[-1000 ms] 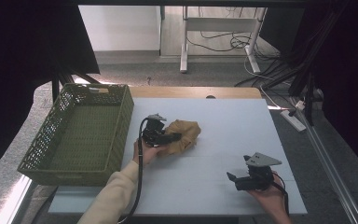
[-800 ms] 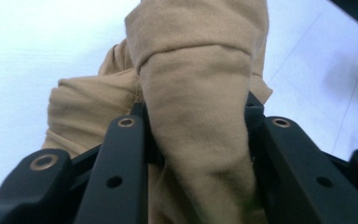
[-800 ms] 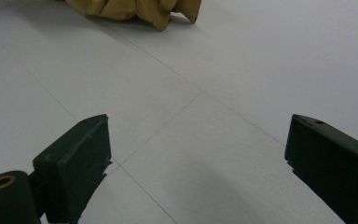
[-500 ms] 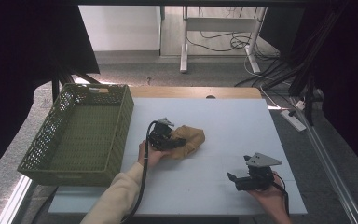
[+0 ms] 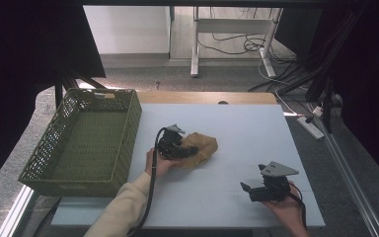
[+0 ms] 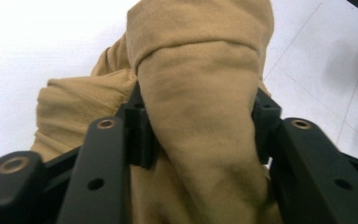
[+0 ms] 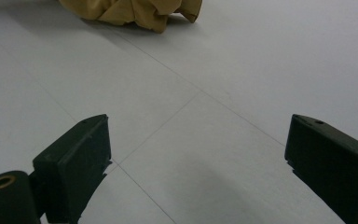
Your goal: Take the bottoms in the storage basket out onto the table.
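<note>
A crumpled tan cloth [image 5: 203, 144] lies near the middle of the white table [image 5: 249, 128]. My left gripper [image 5: 188, 152] reaches into it from the left. In the left gripper view, a thick fold of the cloth [image 6: 196, 88] is pinched between both jaws of my left gripper [image 6: 198, 128]. My right gripper [image 5: 248, 190] rests low near the table's front right, well apart from the cloth. Its jaws stand wide open over bare table in the right gripper view [image 7: 200, 154], where the cloth [image 7: 135, 11] lies far ahead.
A green plastic mesh basket [image 5: 131, 126] sits on the table's left side, close to my left hand. Beyond the far edge are a desk frame [image 5: 195, 39] and cables [image 5: 296, 74] on the floor.
My left gripper, with the cloth, has shifted slightly right and toward the table's near edge, and the cloth has settled lower. The right gripper has stayed still.
</note>
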Available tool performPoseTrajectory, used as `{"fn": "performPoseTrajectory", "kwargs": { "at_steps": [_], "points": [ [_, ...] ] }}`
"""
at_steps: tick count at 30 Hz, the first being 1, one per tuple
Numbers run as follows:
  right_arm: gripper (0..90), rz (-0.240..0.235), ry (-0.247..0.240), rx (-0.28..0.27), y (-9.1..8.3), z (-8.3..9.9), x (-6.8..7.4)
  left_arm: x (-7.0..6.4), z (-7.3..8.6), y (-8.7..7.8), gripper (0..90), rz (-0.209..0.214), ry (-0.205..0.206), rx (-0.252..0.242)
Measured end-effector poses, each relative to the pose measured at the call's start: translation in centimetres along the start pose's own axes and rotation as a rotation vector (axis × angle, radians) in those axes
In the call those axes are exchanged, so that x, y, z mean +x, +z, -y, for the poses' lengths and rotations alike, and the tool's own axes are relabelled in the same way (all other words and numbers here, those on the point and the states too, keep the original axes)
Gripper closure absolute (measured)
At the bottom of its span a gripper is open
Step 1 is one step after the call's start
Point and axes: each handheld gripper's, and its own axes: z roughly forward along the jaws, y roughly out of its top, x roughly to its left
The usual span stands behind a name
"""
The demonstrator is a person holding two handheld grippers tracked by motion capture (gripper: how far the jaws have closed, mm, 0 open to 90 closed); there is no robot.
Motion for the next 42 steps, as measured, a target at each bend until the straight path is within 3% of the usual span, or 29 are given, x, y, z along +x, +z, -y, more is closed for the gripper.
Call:
{"fn": "performPoseTrajectory", "kwargs": {
  "at_steps": [4,6,10,15,22,33,42],
  "points": [
    [6.7,-0.001,0.000,0.002,0.0,0.0,0.0,-0.7,-0.3,-1.0,31.4,-0.024,0.017,-0.041],
    [6.7,-0.001,-0.001,0.002,0.0,0.0,0.0,-0.9,-0.3,-1.3,26.6,-0.030,0.021,-0.049],
    [6.7,0.000,0.000,0.003,0.0,0.0,0.0,-1.3,-0.4,-2.8,20.2,-0.057,0.016,-0.113],
    [6.7,0.001,0.001,0.004,0.0,0.0,0.0,-1.7,-0.3,-4.1,20.4,-0.055,0.029,-0.129],
    [6.7,0.002,-0.002,0.002,0.0,0.0,0.1,-2.5,0.2,-6.5,19.1,-0.056,0.057,-0.112],
    [6.7,0.004,-0.003,0.004,0.0,0.0,0.1,-2.5,2.6,-11.8,19.3,-0.086,0.032,-0.167],
    [6.7,0.005,-0.001,0.004,0.0,0.0,0.1,-2.3,5.0,-14.6,19.4,-0.105,0.005,-0.195]
  ]
}}
